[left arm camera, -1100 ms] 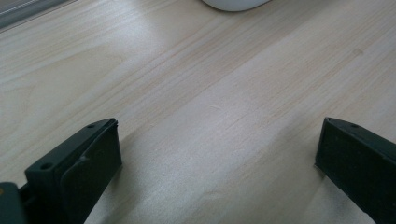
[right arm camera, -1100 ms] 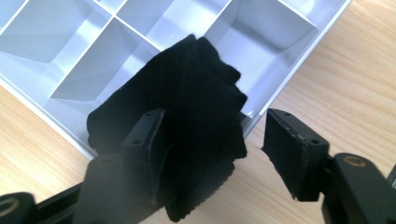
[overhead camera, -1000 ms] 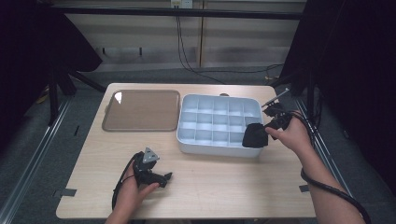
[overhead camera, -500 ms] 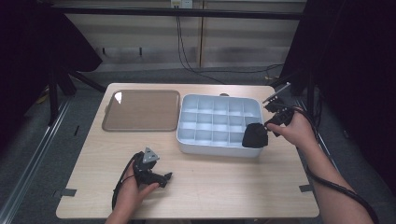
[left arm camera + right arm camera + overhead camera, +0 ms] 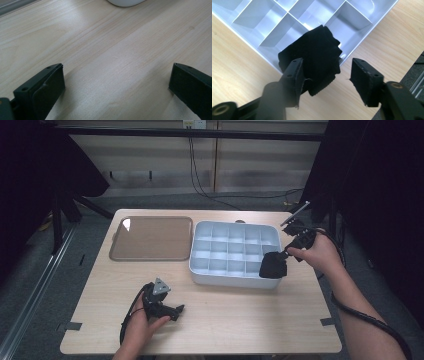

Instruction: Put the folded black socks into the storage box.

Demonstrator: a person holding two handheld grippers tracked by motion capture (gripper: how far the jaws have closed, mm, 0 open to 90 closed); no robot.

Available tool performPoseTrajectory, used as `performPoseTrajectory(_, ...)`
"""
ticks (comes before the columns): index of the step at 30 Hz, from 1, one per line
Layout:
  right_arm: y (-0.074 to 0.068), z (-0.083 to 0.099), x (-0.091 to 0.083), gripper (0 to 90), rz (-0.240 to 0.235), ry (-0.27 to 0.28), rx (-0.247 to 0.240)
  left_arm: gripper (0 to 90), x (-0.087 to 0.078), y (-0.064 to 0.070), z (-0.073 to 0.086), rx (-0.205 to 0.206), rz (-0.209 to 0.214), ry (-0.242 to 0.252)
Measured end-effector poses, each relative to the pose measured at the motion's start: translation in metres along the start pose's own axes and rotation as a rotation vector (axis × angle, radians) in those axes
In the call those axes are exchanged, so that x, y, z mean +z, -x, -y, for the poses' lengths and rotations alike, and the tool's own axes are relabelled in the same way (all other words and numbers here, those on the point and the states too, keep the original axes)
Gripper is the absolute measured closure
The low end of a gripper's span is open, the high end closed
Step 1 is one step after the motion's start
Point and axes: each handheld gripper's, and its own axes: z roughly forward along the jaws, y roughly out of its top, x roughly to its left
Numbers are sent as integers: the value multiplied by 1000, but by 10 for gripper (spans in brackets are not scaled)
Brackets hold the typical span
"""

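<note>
Black cloth point(image 5: 312, 57) hangs over the divided tray's point(image 5: 200, 275) lower-right corner, right gripper point(image 5: 325, 80) parted (apparently releasing it); left gripper point(image 5: 115, 87) rests spread, idle on the table point(image 5: 250, 320).

Lt wood table point(image 5: 240, 320), grey floor point(image 5: 30, 285)

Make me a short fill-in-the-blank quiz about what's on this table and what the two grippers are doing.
1. The black cloth lies over the rim of the white divided ____.
2. The left gripper rests on the table with its jaws ____.
3. The right gripper has the cloth against one jaw, with a ____ before the other.
4. Left of the organizer lies a flat ____ tray.

Missing words: organizer; open; gap; brown
</note>
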Motion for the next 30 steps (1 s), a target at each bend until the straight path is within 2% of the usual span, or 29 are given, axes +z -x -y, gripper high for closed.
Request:
performPoseTrajectory(5, -2, -3, -7, 515, -6, -25, -4, 0, 0, 0, 0, 0, 0, 0)
performPoseTrajectory(9, -4, -5, -10, 569, -9, -25, -12, 0, 0, 0, 0, 1, 0, 0)
performPoseTrajectory(12, -5, -6, -12, 611, -27, -31, -22, 0, 0, 0, 0, 0, 0, 0)
performPoseTrajectory(18, -7, -8, -14, 709, -4, -46, -48, 0, 0, 0, 0, 0, 0, 0)
performPoseTrajectory(30, -10, -11, -15, 879, -40, -66, -57, 0, 0, 0, 0, 0, 0, 0)
